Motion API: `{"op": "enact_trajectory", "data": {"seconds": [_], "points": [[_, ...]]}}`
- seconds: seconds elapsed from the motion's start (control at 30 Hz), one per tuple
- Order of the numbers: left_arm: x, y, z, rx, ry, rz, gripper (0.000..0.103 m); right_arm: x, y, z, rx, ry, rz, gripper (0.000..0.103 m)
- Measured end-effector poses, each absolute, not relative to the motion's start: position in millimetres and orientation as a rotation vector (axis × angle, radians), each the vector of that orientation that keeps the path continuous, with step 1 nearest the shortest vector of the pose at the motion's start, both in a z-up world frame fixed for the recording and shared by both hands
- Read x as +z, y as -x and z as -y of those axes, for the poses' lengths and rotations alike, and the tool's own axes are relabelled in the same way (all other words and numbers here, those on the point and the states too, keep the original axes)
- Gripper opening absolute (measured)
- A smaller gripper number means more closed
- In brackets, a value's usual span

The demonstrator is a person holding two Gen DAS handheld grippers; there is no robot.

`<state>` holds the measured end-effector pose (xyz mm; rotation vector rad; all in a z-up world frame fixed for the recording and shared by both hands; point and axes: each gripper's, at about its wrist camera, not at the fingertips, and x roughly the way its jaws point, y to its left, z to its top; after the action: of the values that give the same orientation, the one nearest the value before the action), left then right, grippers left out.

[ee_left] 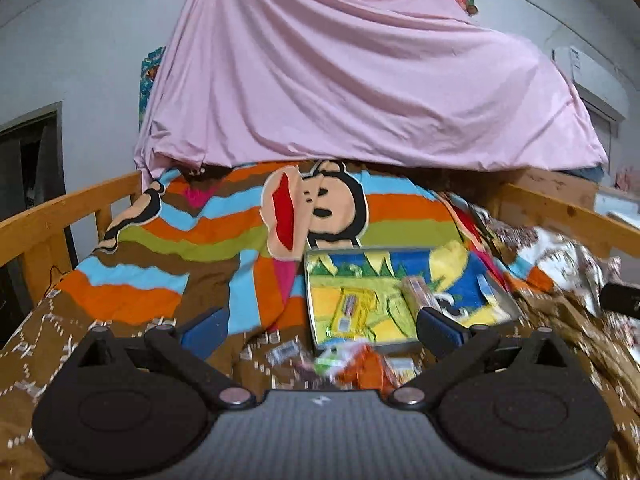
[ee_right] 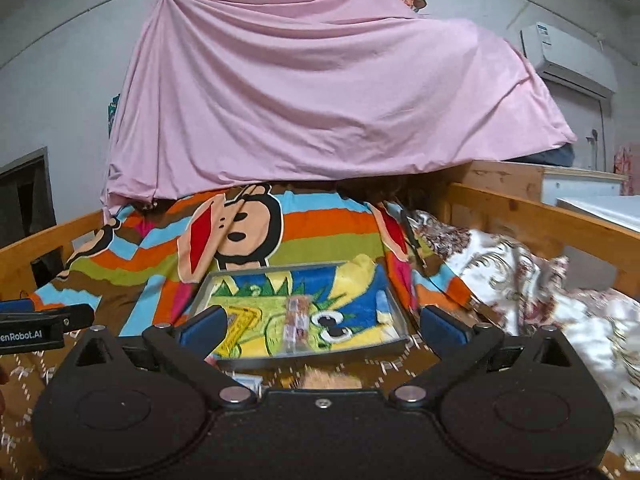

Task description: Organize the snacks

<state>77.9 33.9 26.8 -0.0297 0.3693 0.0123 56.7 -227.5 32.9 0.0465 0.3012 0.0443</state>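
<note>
A grey-rimmed tray (ee_left: 404, 251) lined with a bright cartoon towel lies on the bed; it also shows in the right wrist view (ee_right: 276, 267). In it lie a brown wrapped snack (ee_left: 416, 294) and a yellow packet (ee_left: 352, 308); the right wrist view shows the snack (ee_right: 298, 320) and the packet (ee_right: 240, 320). Several loose snack packets (ee_left: 352, 364) lie on the brown blanket in front of the tray. My left gripper (ee_left: 320, 332) is open and empty above the loose packets. My right gripper (ee_right: 322, 328) is open and empty over the tray's near edge.
Wooden bed rails (ee_left: 52, 224) (ee_right: 532, 216) run along both sides. A striped monkey blanket (ee_left: 224, 220) lies behind the tray. A pink sheet (ee_left: 340, 80) hangs at the back. A floral quilt (ee_right: 520, 280) lies to the right. The left gripper shows at the far left (ee_right: 40, 324).
</note>
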Motion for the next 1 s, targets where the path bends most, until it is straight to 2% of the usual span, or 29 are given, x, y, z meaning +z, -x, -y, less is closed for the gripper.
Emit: {"op": "enact_trajectory", "data": {"seconds": [0.43, 1.0], "points": [[8.7, -26.1, -36.8, -0.027, 0.038, -0.494, 0.102, 11.2, -1.5, 224.7, 0.037, -0.087, -0.445, 0.102], [-7.6, -35.5, -28.2, 0.017, -0.025, -0.632, 0.102, -14.7, -17.2, 201.9, 0.055, -0.036, -0.61, 0.102]]}}
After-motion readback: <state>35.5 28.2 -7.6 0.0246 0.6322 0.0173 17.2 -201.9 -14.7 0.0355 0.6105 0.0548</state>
